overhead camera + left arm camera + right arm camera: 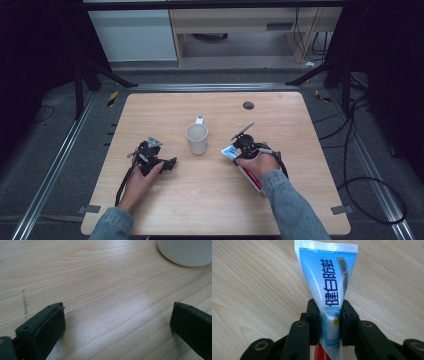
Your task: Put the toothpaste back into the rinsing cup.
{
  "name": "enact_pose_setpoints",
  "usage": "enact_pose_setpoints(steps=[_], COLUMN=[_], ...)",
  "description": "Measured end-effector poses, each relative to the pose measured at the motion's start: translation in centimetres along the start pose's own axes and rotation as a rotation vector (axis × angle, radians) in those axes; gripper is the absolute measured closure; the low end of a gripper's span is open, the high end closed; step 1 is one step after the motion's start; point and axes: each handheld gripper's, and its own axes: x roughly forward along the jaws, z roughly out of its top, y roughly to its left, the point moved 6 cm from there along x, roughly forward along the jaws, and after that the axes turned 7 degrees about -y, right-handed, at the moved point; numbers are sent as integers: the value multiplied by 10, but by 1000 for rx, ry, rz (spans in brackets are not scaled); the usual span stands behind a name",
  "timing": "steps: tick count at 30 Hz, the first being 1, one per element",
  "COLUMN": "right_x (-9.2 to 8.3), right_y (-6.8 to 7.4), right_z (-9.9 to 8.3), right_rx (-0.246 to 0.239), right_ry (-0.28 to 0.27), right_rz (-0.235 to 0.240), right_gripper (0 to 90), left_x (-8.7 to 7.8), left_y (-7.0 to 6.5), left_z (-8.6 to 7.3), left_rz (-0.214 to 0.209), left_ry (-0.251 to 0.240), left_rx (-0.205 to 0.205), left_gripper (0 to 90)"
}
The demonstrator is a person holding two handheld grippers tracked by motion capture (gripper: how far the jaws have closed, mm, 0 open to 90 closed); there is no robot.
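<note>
Here the right claw [329, 322] pinches a blue-white toothpaste tube [327, 277] — red-capped.

Pale wood table [105, 290] with fine grain and soft sheen, between matt black plastic jaws of left gripper [117, 327]. Smooth white glazed mug [197, 138], right of it. Glossy blue plastic tube [329, 285], crimped at far end, pressed between matt black pads of right gripper [329, 322]. Denim cloth sleeve [292, 205] behind.
</note>
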Motion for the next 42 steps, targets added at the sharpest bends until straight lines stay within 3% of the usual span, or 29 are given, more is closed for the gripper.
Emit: enact_pose_setpoints(steps=[16,34,42], right_x=[-27,-66,-78], right_y=[0,-7,-21], right_z=[17,49,70], right_rx=[-6,-22,-17], right_ry=[-51,-173,-277], right_rz=[3,-29,-49], right_gripper=[740,745,745], left_x=[-1,-1,-1], left_y=[0,0,0], left_z=[-1,-1,-1], left_rz=[-3,-2,-2], left_ry=[4,1,1], left_rx=[6,4,4], left_gripper=[0,0,0])
